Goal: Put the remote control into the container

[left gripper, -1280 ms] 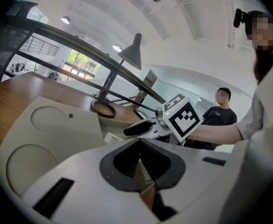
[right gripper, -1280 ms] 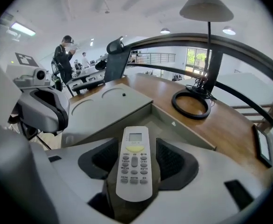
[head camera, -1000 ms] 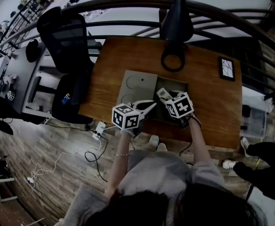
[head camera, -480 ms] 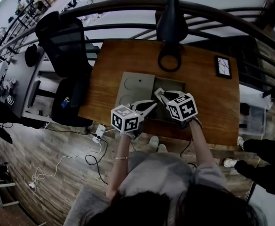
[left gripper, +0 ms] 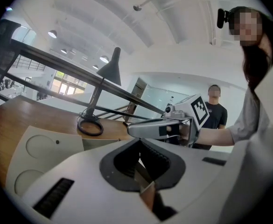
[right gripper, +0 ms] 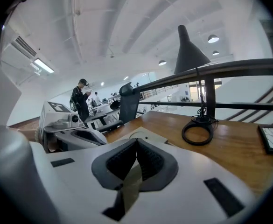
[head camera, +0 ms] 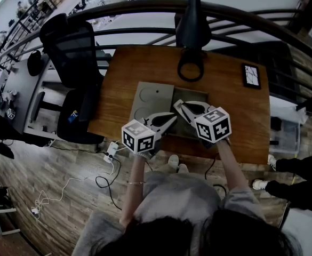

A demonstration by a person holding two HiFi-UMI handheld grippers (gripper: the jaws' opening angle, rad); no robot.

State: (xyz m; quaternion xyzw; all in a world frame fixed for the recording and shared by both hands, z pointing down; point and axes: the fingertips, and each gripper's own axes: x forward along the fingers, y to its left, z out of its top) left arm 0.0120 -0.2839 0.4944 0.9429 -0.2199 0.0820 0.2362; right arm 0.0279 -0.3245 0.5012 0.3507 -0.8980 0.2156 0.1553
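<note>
A grey open box (head camera: 199, 96) sits on the wooden table (head camera: 236, 111), with its flat lid (head camera: 153, 97) lying beside it on the left. My right gripper (head camera: 177, 105) hangs above the box's near left corner. Its jaws have just been closing and now meet with nothing between them (right gripper: 136, 144). My left gripper (head camera: 172, 117) hovers over the lid's near right corner, also shut and empty (left gripper: 138, 147). The two grippers' tips are close together. No remote control shows in any view, and the right gripper hides much of the box's inside.
A black desk lamp with a ring base (head camera: 190, 68) stands at the table's far edge. A small dark framed tablet (head camera: 252, 76) lies at the far right. A curved railing (head camera: 145, 7) runs behind the table and a black office chair (head camera: 73, 47) stands to its left.
The right gripper's jaws, open over the box a second ago, have shut. Both grippers have lifted away from the table, the right one more.
</note>
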